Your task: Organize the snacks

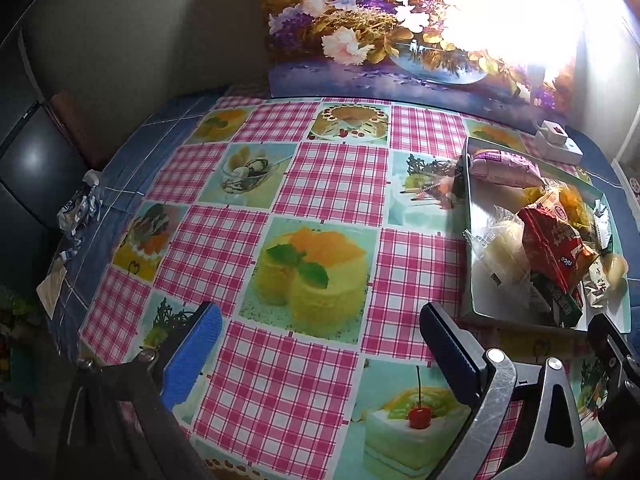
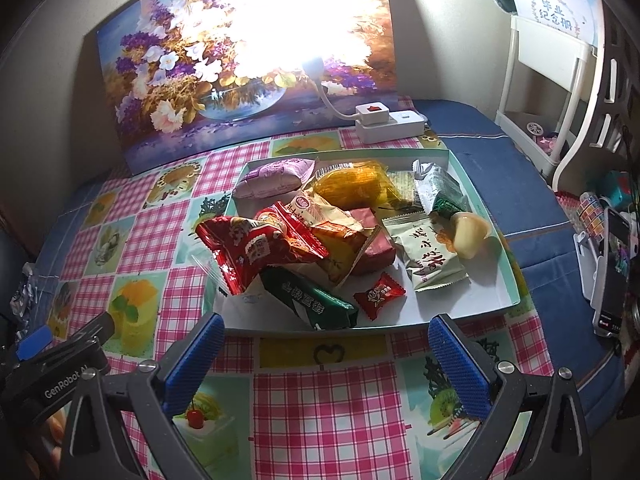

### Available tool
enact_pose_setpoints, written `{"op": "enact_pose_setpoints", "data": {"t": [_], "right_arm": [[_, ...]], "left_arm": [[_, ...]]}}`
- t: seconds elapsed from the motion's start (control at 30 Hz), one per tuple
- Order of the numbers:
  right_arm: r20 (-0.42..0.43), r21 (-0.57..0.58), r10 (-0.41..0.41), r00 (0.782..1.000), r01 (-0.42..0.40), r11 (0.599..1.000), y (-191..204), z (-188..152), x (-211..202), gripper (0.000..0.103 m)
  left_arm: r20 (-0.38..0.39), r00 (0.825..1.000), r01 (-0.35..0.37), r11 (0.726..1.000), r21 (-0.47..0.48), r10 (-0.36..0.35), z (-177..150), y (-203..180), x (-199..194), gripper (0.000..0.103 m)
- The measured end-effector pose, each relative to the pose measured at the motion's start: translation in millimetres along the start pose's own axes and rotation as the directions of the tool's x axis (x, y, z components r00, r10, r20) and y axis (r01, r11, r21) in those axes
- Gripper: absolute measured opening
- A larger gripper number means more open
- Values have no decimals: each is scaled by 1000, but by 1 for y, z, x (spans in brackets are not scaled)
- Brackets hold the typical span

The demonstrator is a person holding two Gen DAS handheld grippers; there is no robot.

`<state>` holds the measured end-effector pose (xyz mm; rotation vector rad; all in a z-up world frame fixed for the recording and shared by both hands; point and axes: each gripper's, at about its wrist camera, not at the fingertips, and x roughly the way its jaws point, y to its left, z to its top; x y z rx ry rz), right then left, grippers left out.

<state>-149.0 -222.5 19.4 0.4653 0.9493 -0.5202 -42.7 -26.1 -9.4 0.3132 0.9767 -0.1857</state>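
Note:
A shallow white tray (image 2: pixel 496 216) with a teal rim holds several wrapped snacks: a red packet (image 2: pixel 248 252), a dark green bar (image 2: pixel 312 300), a small red candy (image 2: pixel 378 296), a pale green packet (image 2: pixel 430 254), a yellow packet (image 2: pixel 352 186), a purple bun pack (image 2: pixel 274 180) and a jelly cup (image 2: pixel 472 232). My right gripper (image 2: pixel 326 356) is open and empty, just in front of the tray's near edge. My left gripper (image 1: pixel 320 356) is open and empty over the checked tablecloth; the tray (image 1: pixel 470 200) lies to its right.
A flower painting (image 2: pixel 192 80) leans on the wall behind the table. A white power strip (image 2: pixel 390 122) with a lamp sits behind the tray. Crumpled wrappers (image 1: pixel 78 210) lie at the table's left edge. A white rack (image 2: pixel 552 92) and a phone (image 2: pixel 610 272) stand right.

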Motion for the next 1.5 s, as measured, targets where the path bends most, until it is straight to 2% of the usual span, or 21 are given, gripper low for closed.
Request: {"op": "enact_pose_setpoints", "data": {"t": [1.5], "right_arm": [[-13,-32,0,1000,-1,999,3,1,3,103]], "left_arm": [[26,999,24,999,-32,-23,2,8,-5,99]]}}
